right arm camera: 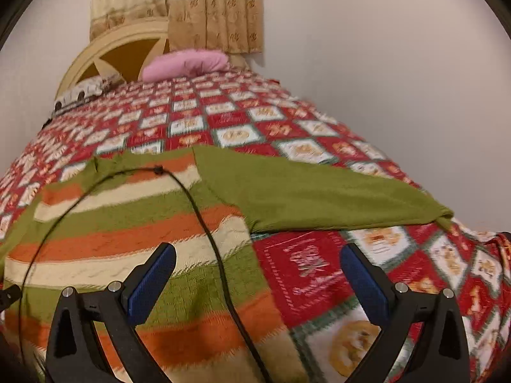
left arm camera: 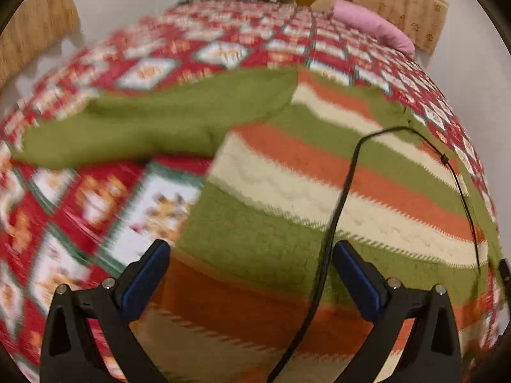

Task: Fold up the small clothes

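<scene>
One striped sweater (left arm camera: 319,175) lies flat on the bed (left arm camera: 153,73), filling centre frame; two green sleeves spread — one per view. Left tool (left arm camera: 250,274) and right tool (right arm camera: 258,274) both released, holding nothing. Suggested: grip a sleeve cuff, fold inward flat, avoid the one cable (left arm camera: 338,210). One pink pillow (right arm camera: 185,63), upper frame.

I am in a bedroom at home. Under me spreads a bed (right arm camera: 223,118) with a red patterned quilt, a pink pillow (right arm camera: 185,63) against its rounded headboard (right arm camera: 95,54), and beige curtains (right arm camera: 207,9) hanging down the plain wall (right arm camera: 383,63) behind.
</scene>
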Available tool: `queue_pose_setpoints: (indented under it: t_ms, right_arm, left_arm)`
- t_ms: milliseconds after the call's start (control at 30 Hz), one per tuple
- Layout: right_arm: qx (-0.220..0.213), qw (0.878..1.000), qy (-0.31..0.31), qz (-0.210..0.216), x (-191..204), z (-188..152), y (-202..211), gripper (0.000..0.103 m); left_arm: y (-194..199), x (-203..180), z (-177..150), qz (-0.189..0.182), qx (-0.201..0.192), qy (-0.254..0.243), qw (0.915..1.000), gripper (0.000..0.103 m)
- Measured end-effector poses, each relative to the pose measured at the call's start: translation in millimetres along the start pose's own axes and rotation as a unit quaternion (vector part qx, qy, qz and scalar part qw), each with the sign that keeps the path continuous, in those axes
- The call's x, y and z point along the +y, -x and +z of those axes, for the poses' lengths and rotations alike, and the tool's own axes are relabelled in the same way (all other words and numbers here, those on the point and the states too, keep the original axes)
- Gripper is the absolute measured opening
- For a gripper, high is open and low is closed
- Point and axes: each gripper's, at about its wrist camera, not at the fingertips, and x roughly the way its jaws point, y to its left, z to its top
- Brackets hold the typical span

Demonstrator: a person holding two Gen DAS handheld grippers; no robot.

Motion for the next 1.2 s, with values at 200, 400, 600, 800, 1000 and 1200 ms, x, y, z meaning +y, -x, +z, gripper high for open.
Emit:
queue_pose_setpoints:
  t_ms: [200, 400, 600, 800, 1000, 1200]
  right_arm:
    - [-0.006, 1.000, 0.022, -0.010, 12.6, -4.7, -10.9, 0.102]
    - [0.036, 0.999, 0.040, -0.008, 28.6, -6.6, -25.9, 0.102]
    - [-0.036, 0.996, 0.067, -0.052, 18.6, -0.8, -1.3, 0.102]
    - [0.032, 0.995, 0.084, -0.052, 25.1, -3.4, -28.5, 0.102]
    - [0.038, 0.990, 0.124, -0.054, 24.3, -16.5, -20.9, 0.102]
    - [0.018, 0.993, 0.099, -0.058, 16.3, -13.2, -16.7, 0.102]
  left_arm:
    - [7.8, -1.1, -4.6, 0.013, -0.034, -0.003, 0.9993, 0.103]
    - [3.8, -4.4, -0.1, 0.006, -0.030, 0.008, 0.9995, 0.103]
    - [7.8, -4.7, -9.3, 0.012, -0.019, -0.021, 0.9995, 0.103]
    - [10.0, -8.0, -14.8, 0.006, 0.005, -0.022, 0.9997, 0.103]
    - [20.6, -3.2, -38.6, -0.007, -0.006, -0.050, 0.9987, 0.103]
    - [16.1, -11.7, -37.9, 0.003, -0.007, -0.050, 0.9987, 0.103]
